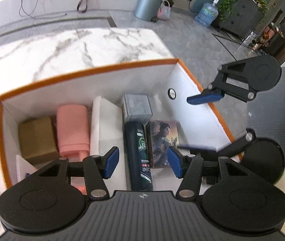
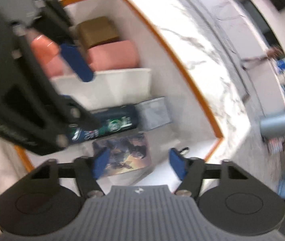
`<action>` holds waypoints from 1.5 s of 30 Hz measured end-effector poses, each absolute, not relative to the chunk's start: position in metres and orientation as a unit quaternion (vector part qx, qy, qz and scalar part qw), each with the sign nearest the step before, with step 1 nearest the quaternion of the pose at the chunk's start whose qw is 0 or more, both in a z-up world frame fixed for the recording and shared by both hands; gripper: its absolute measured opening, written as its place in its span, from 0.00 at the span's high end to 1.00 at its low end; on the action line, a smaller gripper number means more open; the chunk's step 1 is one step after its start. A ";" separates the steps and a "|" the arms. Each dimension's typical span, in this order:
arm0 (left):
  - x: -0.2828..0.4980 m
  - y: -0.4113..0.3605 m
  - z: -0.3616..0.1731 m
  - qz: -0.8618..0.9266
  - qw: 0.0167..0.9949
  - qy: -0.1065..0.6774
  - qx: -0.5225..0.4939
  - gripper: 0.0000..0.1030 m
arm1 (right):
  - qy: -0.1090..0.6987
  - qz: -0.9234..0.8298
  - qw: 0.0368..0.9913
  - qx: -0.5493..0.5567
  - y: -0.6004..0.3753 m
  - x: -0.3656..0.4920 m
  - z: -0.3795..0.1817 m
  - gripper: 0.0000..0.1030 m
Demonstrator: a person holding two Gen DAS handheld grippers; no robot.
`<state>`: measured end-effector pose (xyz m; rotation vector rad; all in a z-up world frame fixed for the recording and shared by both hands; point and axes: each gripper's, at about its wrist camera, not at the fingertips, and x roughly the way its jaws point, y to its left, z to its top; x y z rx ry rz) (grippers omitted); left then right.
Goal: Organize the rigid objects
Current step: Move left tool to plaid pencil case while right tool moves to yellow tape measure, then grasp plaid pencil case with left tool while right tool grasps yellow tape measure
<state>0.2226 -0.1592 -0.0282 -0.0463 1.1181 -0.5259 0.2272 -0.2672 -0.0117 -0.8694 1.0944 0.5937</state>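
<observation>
Marble counter [image 1: 62, 46], orange-rimmed box [image 1: 94, 71] centre frame. Bottle [image 1: 139, 154], picture card [image 1: 162, 140], pink case [image 1: 72, 128] packed side by side to fit. Your left gripper [image 1: 143, 161] and right gripper [image 2: 138, 163] hover open, empty.

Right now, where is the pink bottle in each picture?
Left wrist view: the pink bottle lies left of middle in the box, between the brown box and the white box.
Right wrist view: the pink bottle lies upper left, partly behind the left gripper.
Shared landmark: the box's orange rim.
</observation>
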 end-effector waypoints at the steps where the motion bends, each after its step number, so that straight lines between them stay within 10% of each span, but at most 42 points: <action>1: 0.222 -0.157 -0.025 -0.246 0.818 0.520 -0.022 0.39 | 0.497 0.259 0.733 -0.385 -0.263 0.225 -0.013 0.55; 16: 0.225 -0.079 0.017 -0.216 0.855 0.469 -0.041 0.68 | 0.450 0.215 0.836 -0.230 -0.188 0.221 0.028 0.99; 34: 0.240 0.054 -0.012 -0.134 0.867 0.478 -0.040 0.84 | 0.462 0.312 0.793 -0.245 -0.036 0.249 0.003 0.99; 41: 0.251 0.076 -0.040 -0.136 0.864 0.484 0.017 0.81 | 0.492 0.333 0.740 -0.316 -0.008 0.263 -0.033 0.96; 45: 0.256 0.083 -0.052 -0.140 0.866 0.476 0.060 0.59 | 0.509 0.350 0.700 -0.358 0.000 0.270 -0.054 0.79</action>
